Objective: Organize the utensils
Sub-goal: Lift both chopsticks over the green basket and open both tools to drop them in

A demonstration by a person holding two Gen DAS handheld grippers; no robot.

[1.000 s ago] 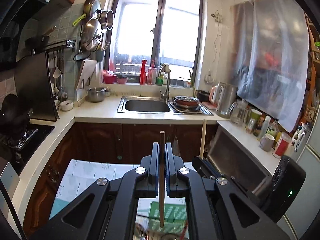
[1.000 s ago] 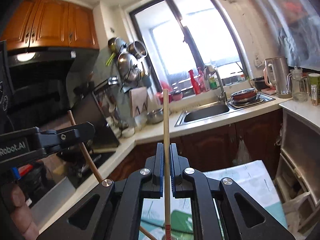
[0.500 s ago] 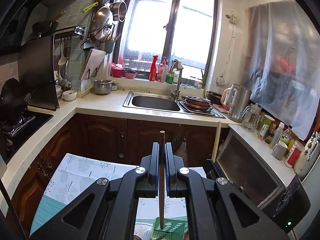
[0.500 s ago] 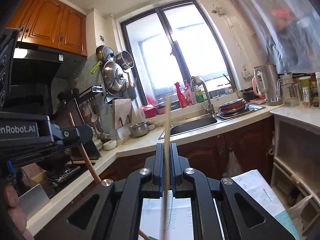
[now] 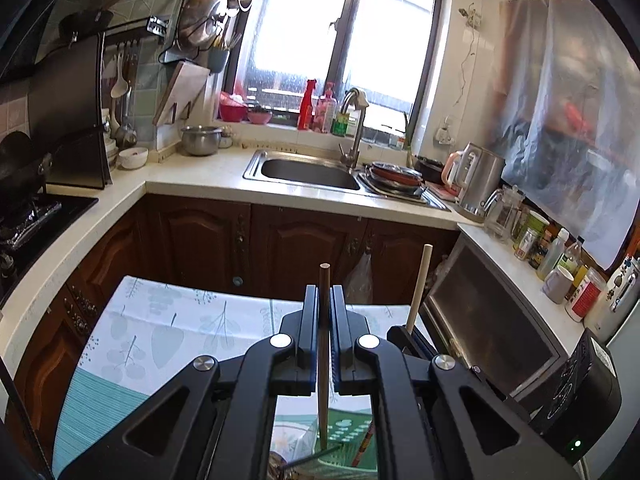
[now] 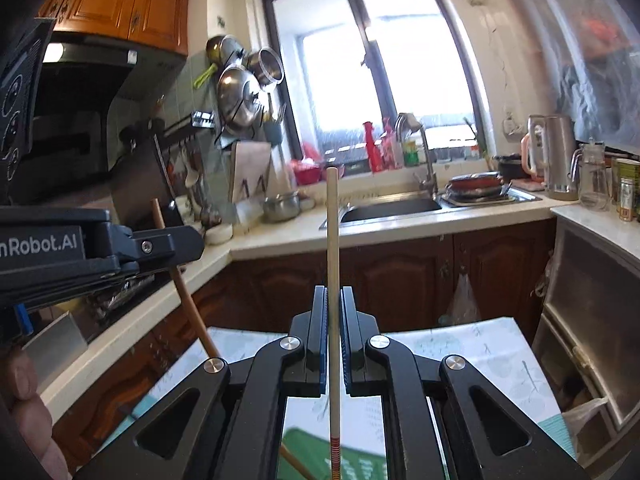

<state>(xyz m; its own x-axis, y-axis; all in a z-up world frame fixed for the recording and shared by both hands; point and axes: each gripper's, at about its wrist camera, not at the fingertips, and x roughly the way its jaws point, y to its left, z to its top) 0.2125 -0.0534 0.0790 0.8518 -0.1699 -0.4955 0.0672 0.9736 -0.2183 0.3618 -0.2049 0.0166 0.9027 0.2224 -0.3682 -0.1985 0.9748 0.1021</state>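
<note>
We've lowered both clamped sticks, left gripper (image 5: 324, 300) on dark brown wooden chopstick (image 5: 323, 360), right gripper (image 6: 332, 300) on pale wooden chopstick (image 6: 333, 280), probably toward green slotted plastic basket (image 5: 348, 436).

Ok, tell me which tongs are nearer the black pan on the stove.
Left. The left tongs are on the side toward the black pan; the right tongs sit beyond them, farther away.

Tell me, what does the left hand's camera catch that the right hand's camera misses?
Only the left view shows the row of jars and bottles on the side counter and the black wok. Only the right view shows the orange wall cabinets and a person's fingers. Both show the sink, the green basket, the dark chopstick in the left gripper and the pale chopstick in the right gripper.
</note>
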